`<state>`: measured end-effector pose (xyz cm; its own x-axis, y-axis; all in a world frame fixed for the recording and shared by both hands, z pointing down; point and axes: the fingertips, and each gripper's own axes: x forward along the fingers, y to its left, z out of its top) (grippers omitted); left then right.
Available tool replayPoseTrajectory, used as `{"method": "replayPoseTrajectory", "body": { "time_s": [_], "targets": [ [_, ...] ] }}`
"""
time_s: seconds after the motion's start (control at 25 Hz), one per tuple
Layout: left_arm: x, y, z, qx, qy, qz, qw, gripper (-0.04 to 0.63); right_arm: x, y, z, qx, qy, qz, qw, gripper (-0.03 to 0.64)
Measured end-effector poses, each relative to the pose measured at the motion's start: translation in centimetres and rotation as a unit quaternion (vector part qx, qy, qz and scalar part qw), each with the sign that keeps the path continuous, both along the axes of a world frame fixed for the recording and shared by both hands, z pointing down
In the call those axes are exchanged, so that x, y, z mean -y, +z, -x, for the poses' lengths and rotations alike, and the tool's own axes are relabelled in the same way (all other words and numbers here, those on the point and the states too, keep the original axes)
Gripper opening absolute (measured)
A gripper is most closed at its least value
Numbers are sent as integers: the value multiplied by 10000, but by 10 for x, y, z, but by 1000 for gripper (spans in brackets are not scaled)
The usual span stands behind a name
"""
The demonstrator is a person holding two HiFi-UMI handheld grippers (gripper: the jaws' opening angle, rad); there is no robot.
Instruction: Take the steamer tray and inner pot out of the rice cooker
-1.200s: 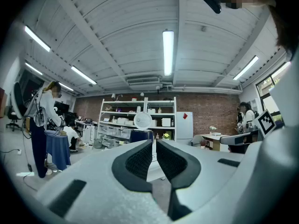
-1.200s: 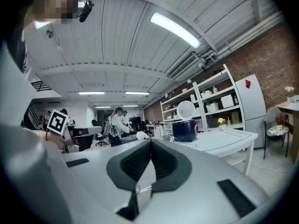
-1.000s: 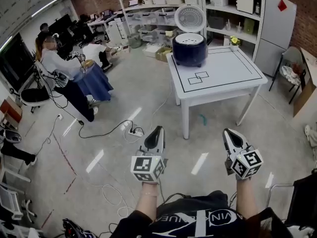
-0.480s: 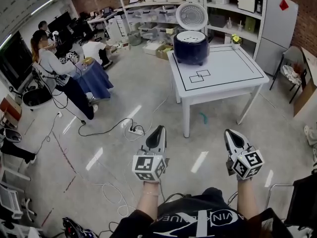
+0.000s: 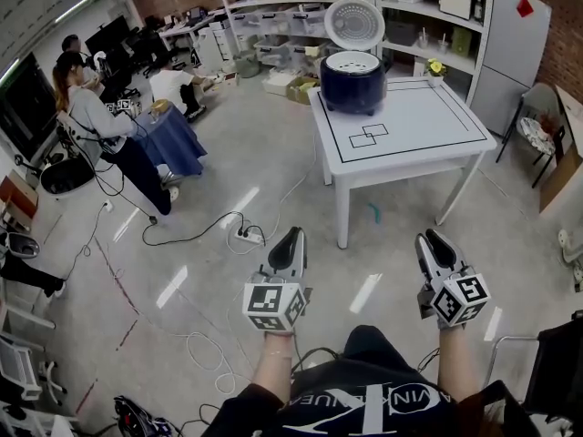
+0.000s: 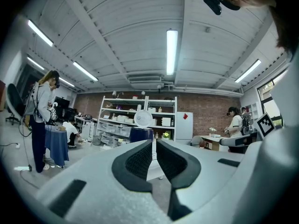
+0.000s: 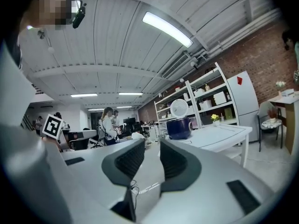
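The dark blue rice cooker (image 5: 352, 82) stands on the far left corner of the white table (image 5: 410, 126), with its round lid (image 5: 353, 24) raised. A white perforated steamer tray (image 5: 351, 62) shows in its mouth; the inner pot is hidden beneath. Both grippers hang over the floor, well short of the table. My left gripper (image 5: 291, 238) is shut, with only a thin slit between its pads (image 6: 140, 160) and nothing in it. My right gripper (image 5: 430, 238) has just been opening; its jaws stand apart and empty. The cooker (image 7: 178, 127) shows far beyond them.
Cables and a power strip (image 5: 244, 237) lie on the floor between me and the table. People stand by a blue-draped table (image 5: 173, 144) at the left. Shelves (image 5: 301, 7) and a fridge (image 5: 510, 53) line the back wall. A chair (image 5: 537, 135) stands at the right.
The right gripper's jaws have parted slightly. Both grippers stay where they were. The table and cooker sit a little higher in the head view.
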<state>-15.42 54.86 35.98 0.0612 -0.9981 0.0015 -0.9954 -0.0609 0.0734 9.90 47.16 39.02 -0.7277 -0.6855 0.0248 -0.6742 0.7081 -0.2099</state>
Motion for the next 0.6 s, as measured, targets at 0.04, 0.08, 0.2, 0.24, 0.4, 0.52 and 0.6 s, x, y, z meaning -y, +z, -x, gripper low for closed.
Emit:
{"method": "replayPoseTrajectory", "body": {
  "time_s": [0.04, 0.08, 0.2, 0.24, 0.4, 0.52, 0.6],
  "targets": [
    [1, 0, 1, -2, -10, -1, 10000, 31, 1, 0, 0, 3, 10, -4, 10000, 88],
    [2, 0, 1, -1, -25, 0, 10000, 31, 3, -1, -1, -4, 13, -7, 10000, 92],
    [5, -1, 5, -9, -58, 20, 10000, 32, 7, -1, 1, -1, -13, 15, 10000, 101],
    [7, 0, 6, -14, -63, 34, 10000, 34, 10, 0, 2, 2, -18, 30, 10000, 103],
    [23, 2, 11, -10, -83, 80, 9999, 34, 28, 3, 6, 21, -36, 61, 10000, 104],
    [41, 2, 15, 1, -116, 99, 9999, 51, 47, 4, 8, 60, -61, 87, 9999, 106],
    [55, 2, 17, 27, -139, 130, 9998, 58, 63, 5, 8, 99, -53, 118, 9999, 106]
  ]
}}
